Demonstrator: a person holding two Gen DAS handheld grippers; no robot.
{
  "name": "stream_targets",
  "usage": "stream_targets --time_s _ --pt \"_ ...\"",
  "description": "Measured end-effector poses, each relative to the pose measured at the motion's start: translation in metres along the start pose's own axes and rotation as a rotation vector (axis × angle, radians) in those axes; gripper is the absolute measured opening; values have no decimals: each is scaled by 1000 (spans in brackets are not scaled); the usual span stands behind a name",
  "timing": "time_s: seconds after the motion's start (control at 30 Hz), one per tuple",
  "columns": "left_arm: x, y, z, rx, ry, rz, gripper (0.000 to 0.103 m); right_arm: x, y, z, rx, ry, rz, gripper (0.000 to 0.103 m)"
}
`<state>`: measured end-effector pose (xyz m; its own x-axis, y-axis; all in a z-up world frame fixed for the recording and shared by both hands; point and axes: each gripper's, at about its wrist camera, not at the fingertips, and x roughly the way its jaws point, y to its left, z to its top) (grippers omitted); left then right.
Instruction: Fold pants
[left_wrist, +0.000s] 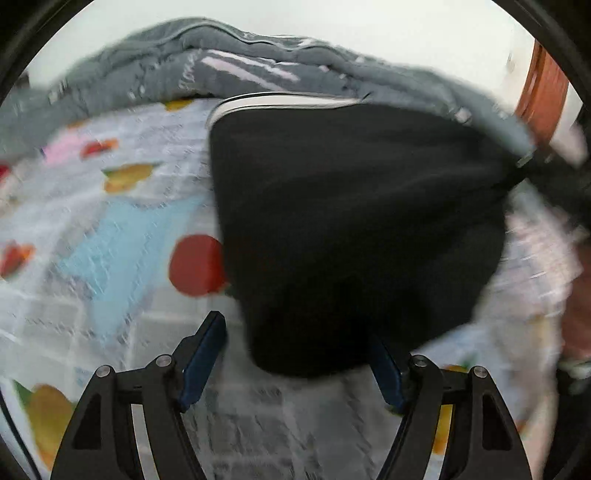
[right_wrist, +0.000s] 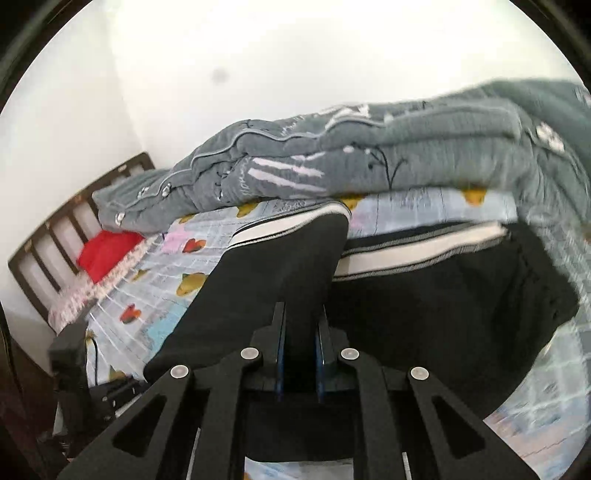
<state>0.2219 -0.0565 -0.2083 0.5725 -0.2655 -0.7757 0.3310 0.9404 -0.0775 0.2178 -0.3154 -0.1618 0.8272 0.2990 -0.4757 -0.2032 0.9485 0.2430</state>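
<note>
While the left gripper (left_wrist: 297, 354) hangs over the bed (left_wrist: 110, 221) with jaws spread, the near edge of the black pants (left_wrist: 354, 221) sits between its 2 fingers, pads not pressing. Pants lie folded on the patterned sheet, waistband (left_wrist: 284, 101) at the far end, long axis running away from the jaws toward the grey quilt (left_wrist: 147, 62). Right gripper (right_wrist: 300, 332) has jaws pressed together, pinching a raised fold of pants, so it looks like the hand placed to carry the fold. Quilt crowds the far edge; red cloth (right_wrist: 107, 251) and headboard (right_wrist: 48, 236) sit well apart. Blur limits detail.
</note>
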Motion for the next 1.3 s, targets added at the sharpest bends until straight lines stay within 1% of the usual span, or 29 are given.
stream_targets --time_s 0.03,0.07,0.1,0.13,0.2,0.23,0.27,0.3,0.33,0.37,0.43,0.47,0.5,0.6,0.67,0.73,0.77,0.83,0.87,0.93,0.97,1.03,1.1,1.13,1.17,1.2,1.23,1.27,1.3 --pt "1 -5 1 23 2 24 77 -4 -6 3 -7 -15 -13 11" --pt "0 -8 2 36 -4 30 77 -16 -17 7 -20 -45 -43 10" --pt "-2 -9 2 40 -9 16 76 -25 -28 10 -25 -73 -70 10" --pt "-4 -10 2 45 -14 -9 76 -41 -46 12 -9 -127 -116 10" --pt "-8 -9 0 51 -28 -73 78 -60 -78 13 28 -165 -185 10" --pt "-11 -10 -1 53 -44 -132 80 -65 -97 10 57 -161 -218 10" --pt "-13 -12 -1 54 -52 -173 80 -65 -118 4 99 -137 -255 10" --pt "-13 -16 -1 57 -49 -198 80 -61 -133 -3 126 -104 -291 10" --pt "-11 -21 0 65 -34 -208 81 -52 -150 -17 150 -49 -329 10" --pt "-8 -27 -1 75 -15 -211 81 -43 -162 -29 171 -16 -347 10" --pt "-7 -33 -3 94 -24 -189 82 -31 -172 -49 194 22 -367 11" --pt "-8 -36 -5 105 -32 -177 82 -30 -172 -54 189 25 -376 11" --pt "-10 -37 -6 111 -32 -170 81 -29 -168 -55 171 26 -392 12" --pt "-21 -26 -10 83 -16 -197 81 -31 -159 -46 130 33 -436 18" --pt "-28 -16 -10 55 -33 -200 80 -38 -159 -43 131 14 -429 22" --pt "-38 -3 -10 14 -65 -205 80 -44 -158 -36 136 3 -418 39" --pt "-39 0 -8 -5 -64 -219 80 -44 -159 -33 138 -3 -424 42" --pt "-36 2 0 -35 -54 -232 80 -46 -162 -31 157 -3 -431 46" --pt "-35 1 4 -45 -52 -242 79 -44 -166 -29 173 13 -419 47" --pt "-28 -4 16 -63 -53 -283 78 -38 -173 -28 205 35 -400 56" --pt "-25 -6 20 -73 -53 -301 78 -33 -179 -28 224 55 -393 57" --pt "-10 -13 33 -109 -31 -348 78 -22 -189 -30 265 103 -363 66" --pt "6 -18 41 -140 -1 -364 77 -9 -197 -36 307 157 -312 66" --pt "18 -20 46 -162 20 -378 73 -5 -199 -38 321 171 -294 66" --pt "28 -21 49 -189 33 -407 72 -2 -199 -40 330 178 -280 65" --pt "34 -20 52 -219 39 -424 69 -1 -198 -42 331 178 -259 54" --pt "39 -19 54 -246 50 -443 64 1 -194 -41 328 181 -201 34" --pt "45 -17 56 -273 67 -468 59 0 -190 -40 318 176 -210 30" --pt "53 -14 59 -319 93 -493 51 0 -185 -39 302 174 -228 29"
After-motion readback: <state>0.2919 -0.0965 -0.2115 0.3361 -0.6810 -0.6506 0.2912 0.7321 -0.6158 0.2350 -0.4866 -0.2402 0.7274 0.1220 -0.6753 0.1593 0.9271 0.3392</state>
